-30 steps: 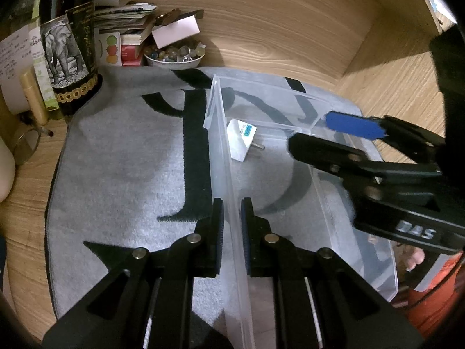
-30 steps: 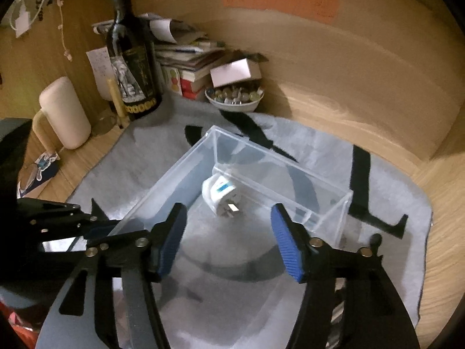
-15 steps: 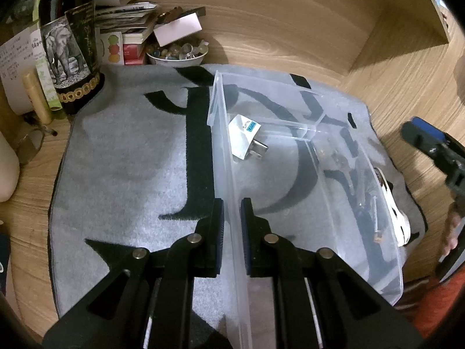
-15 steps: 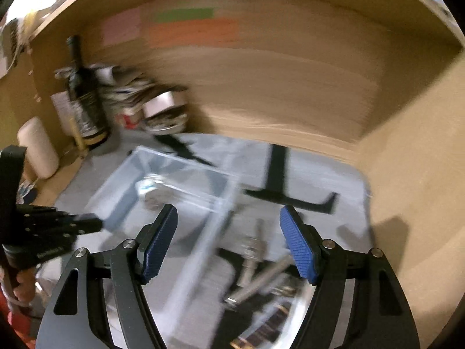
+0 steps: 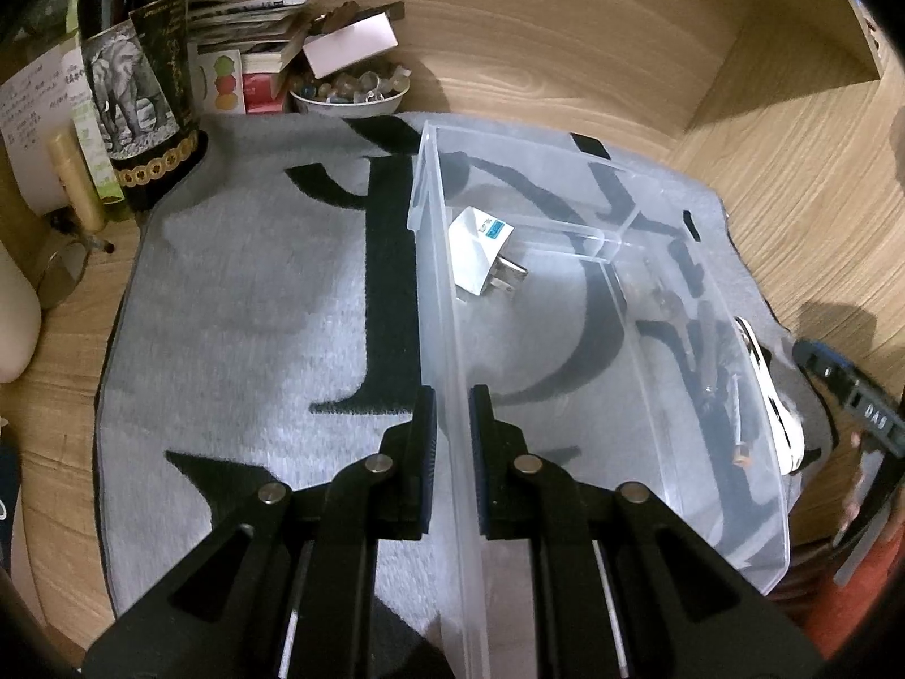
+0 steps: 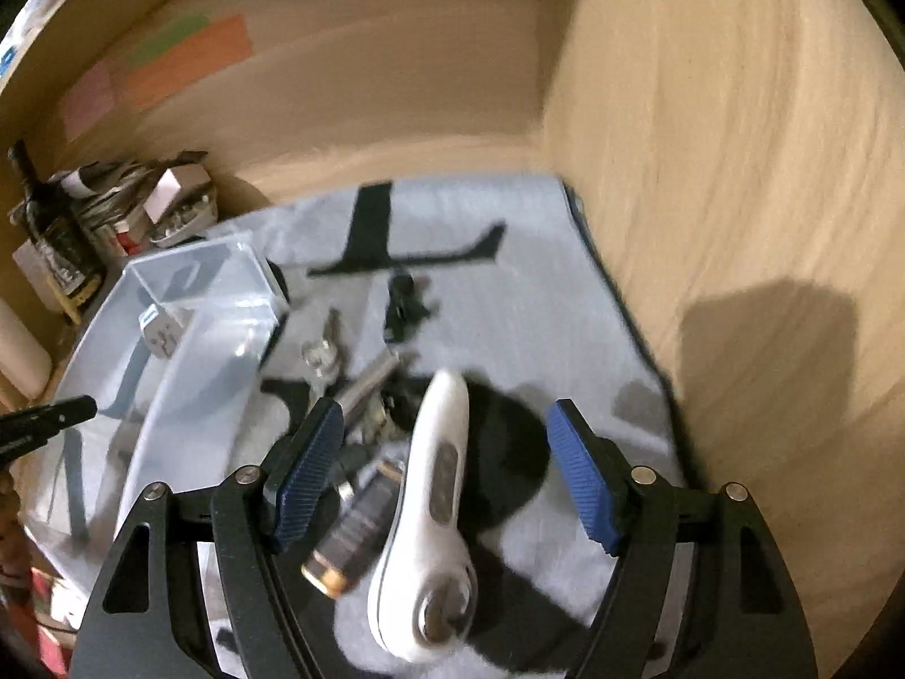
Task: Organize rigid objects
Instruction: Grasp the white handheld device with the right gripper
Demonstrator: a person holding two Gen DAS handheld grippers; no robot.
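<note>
Left gripper: fingers pressed onto the near left wall of the clear plastic bin, one finger outside, one inside, pinching the wall at lower centre of the left wrist view.

The bin sits on a grey mat with black markings, which lies on the wooden desk. Inside the bin, toward its far end, a white plug adapter lies tilted, prongs pointing right.

Right gripper: blue-padded fingers spread wide, holding nothing. It hovers over a loose pile on the mat just to the right of the bin. Between the fingers in the right wrist view lies a white handheld device, long body running from lower centre toward mid-frame; whether the fingers touch it I cannot tell. Just left of it lies a dark battery with a copper-coloured end. Farther up the frame: a metal cylinder, a small clear piece and a small black object, all blurred.

Upper left of the left wrist view: a dark bottle with an elephant label, stacked books and papers, and a white bowl of glass marbles.
</note>
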